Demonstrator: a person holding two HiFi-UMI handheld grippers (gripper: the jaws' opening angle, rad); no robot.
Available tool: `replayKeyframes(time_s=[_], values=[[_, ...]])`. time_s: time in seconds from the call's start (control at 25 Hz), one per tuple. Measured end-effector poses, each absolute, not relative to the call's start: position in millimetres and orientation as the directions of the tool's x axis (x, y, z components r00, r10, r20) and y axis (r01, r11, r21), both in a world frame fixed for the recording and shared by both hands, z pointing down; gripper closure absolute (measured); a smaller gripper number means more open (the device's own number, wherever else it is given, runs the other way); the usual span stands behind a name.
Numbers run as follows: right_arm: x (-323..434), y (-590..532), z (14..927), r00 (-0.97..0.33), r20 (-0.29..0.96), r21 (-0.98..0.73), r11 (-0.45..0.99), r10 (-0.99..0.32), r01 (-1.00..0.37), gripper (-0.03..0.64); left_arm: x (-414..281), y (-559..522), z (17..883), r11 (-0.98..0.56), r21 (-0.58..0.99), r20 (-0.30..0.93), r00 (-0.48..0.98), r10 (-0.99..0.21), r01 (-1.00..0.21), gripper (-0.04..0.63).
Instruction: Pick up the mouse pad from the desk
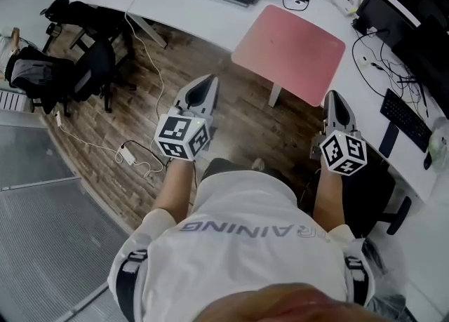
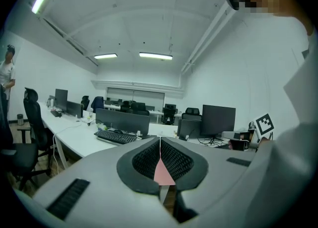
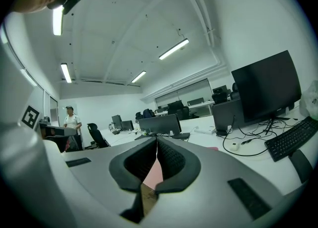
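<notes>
White shirt (image 1: 238, 236) right under my camera. Ahead of both grippers I see the white desk (image 1: 210, 22). The pink mouse pad (image 1: 287, 50) lies on it, overhanging the near edge, apart from both. Left gripper (image 1: 208, 81): jaws pressed together, empty. Right gripper (image 1: 334, 96): same.

Overhead and level views, common mouse pad (image 1: 287, 52)

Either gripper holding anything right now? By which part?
Nothing is held. The left gripper and right gripper are both shut and empty. The pink mouse pad lies on the desk ahead of them, untouched.
</notes>
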State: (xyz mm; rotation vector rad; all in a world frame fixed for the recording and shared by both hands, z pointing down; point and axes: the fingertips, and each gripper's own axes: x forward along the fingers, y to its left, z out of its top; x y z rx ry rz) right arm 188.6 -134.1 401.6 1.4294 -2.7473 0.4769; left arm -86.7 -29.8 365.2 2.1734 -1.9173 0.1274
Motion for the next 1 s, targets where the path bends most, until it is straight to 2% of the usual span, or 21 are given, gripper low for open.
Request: replayKeyframes(time_s=[0.52, 1.0], values=[[191.7, -188.4, 406.0, -0.499, 0.175, -0.221, 0.460, -0.849, -0.860, 0.592, -95.3, -114.9, 377.8, -0.207, 0.163, 0.205, 0.238, -0.949, -0.965, 0.561], [143.3, -269.3, 394.1, -0.360, 0.207, -0.167, 0.330, -0.910, -0.929, 0.592, -152.6, -240.7, 384.4, -0.330, 0.203, 0.198, 0.369, -0.908, -0.922, 0.561]])
